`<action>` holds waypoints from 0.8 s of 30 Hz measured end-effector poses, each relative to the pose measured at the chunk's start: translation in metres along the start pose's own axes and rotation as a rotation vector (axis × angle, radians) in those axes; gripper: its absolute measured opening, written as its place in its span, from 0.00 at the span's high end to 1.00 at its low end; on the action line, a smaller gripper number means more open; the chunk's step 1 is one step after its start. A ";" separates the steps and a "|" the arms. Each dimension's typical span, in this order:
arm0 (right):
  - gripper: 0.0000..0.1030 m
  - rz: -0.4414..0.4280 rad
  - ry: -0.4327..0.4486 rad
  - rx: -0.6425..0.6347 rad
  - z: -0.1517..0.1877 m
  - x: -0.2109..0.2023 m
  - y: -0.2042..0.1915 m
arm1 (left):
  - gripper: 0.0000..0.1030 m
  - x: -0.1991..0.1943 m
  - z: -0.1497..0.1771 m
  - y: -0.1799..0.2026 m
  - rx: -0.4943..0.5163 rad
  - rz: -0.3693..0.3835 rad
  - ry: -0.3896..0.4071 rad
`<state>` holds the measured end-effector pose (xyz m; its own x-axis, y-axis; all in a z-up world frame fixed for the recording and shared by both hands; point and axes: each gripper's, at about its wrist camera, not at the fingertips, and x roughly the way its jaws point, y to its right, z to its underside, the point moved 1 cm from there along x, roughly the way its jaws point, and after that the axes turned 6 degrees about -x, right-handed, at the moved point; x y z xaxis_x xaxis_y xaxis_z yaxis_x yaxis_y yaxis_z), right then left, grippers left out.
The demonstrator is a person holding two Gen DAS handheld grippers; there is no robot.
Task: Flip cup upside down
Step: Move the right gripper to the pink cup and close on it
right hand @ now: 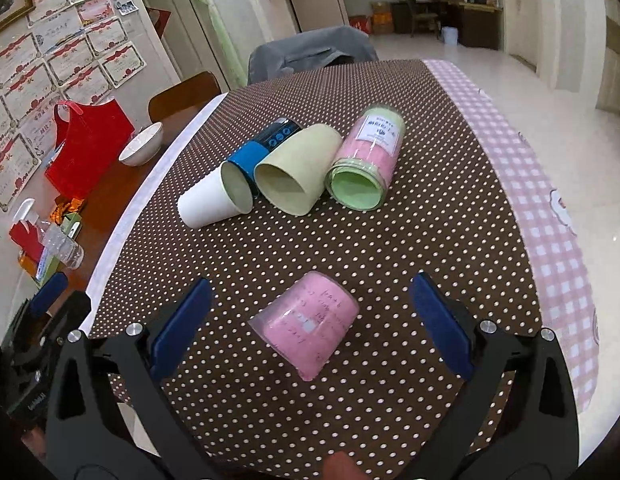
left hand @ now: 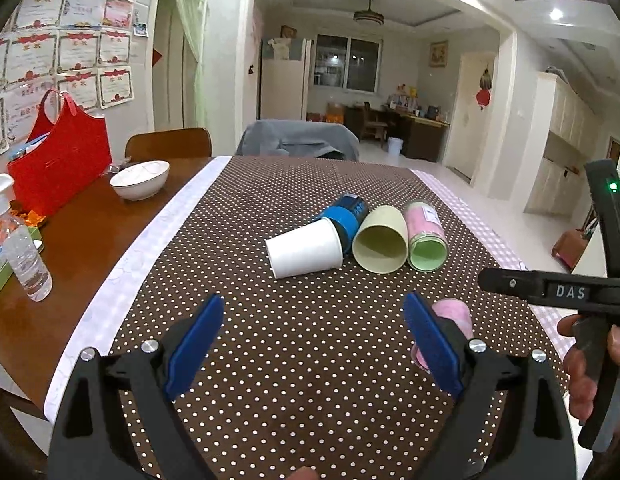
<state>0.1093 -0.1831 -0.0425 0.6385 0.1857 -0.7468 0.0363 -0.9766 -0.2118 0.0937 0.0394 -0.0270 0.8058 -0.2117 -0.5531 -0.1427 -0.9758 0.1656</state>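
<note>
A: How many cups are lying on the bench [right hand: 390, 240] right now?

B: Three. One pink cup [right hand: 308, 326] is lying on its side, sitting between the spread fingers of the right gripper [right hand: 310, 324] without touching them. Farther back, one white cup [right hand: 214, 200] and one pale green cup [right hand: 296, 168] are lying tipped over, touching each other.

A: Anything else in that row?

B: Two containers: one blue bottle [right hand: 264, 146] is lying behind the white cup, and one pink-and-green jar [right hand: 368, 160] is resting just beside the green cup.

A: And the grippers?

B: Both are standing released. The left gripper [left hand: 314, 340] is hovering over bare dotted cloth, holding nothing. One white bowl [left hand: 140, 179] and one red bag [left hand: 60, 160] are sitting off to the left.
</note>
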 end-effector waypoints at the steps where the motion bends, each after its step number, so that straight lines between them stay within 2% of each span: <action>1: 0.06 -0.005 -0.013 0.008 -0.001 0.003 0.000 | 0.13 0.000 0.001 -0.002 -0.002 0.001 0.001; 9: 0.06 -0.087 -0.185 0.168 0.000 0.035 0.016 | 0.13 0.002 0.011 -0.010 -0.015 0.007 0.001; 16: 0.06 -0.060 -0.282 0.230 -0.002 0.057 0.015 | 0.13 0.004 0.017 -0.020 -0.027 0.010 -0.004; 19: 0.10 -0.042 -0.316 0.257 -0.001 0.067 0.018 | 0.13 0.005 0.019 -0.023 -0.031 0.014 -0.006; 21: 0.16 -0.051 -0.356 0.293 0.002 0.075 0.023 | 0.13 0.005 0.021 -0.025 -0.033 0.016 -0.008; 24: 0.19 -0.067 -0.395 0.345 0.005 0.084 0.027 | 0.13 0.006 0.022 -0.028 -0.037 0.020 -0.011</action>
<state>0.1601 -0.1929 -0.1143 0.3031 0.3379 -0.8910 -0.2310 -0.8811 -0.4127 0.0897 0.0641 -0.0534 0.7963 -0.2316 -0.5588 -0.1369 -0.9688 0.2064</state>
